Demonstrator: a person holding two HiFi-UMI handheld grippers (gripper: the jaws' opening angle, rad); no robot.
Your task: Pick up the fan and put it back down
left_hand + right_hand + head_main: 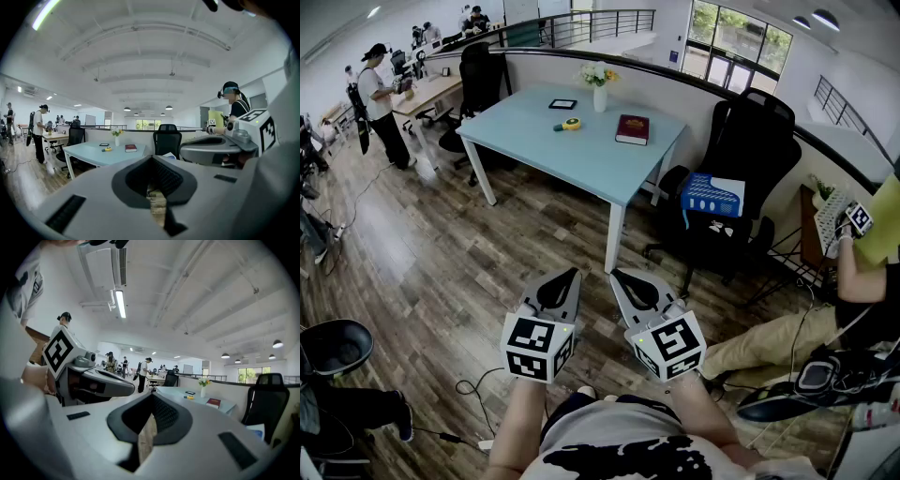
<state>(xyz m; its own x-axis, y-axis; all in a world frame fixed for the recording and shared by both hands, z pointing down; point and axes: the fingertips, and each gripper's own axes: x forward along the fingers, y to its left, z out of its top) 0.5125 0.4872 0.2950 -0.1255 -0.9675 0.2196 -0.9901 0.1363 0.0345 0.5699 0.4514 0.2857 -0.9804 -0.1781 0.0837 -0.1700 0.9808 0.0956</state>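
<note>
The left gripper [571,274] and right gripper [618,276] were side by side above the wooden floor [441,272], both with jaws closed on nothing. The blue-and-white fan [712,195] lay on the black chair [752,131], far right, beside the light-blue table [534,127].

Fan [712,195]: blue, white grille slots, lying on black chair [759,141] seat.

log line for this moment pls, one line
left claw: shut, empty | right claw: shut, empty | both side by side over floor, short of blue table | nothing touched
</note>
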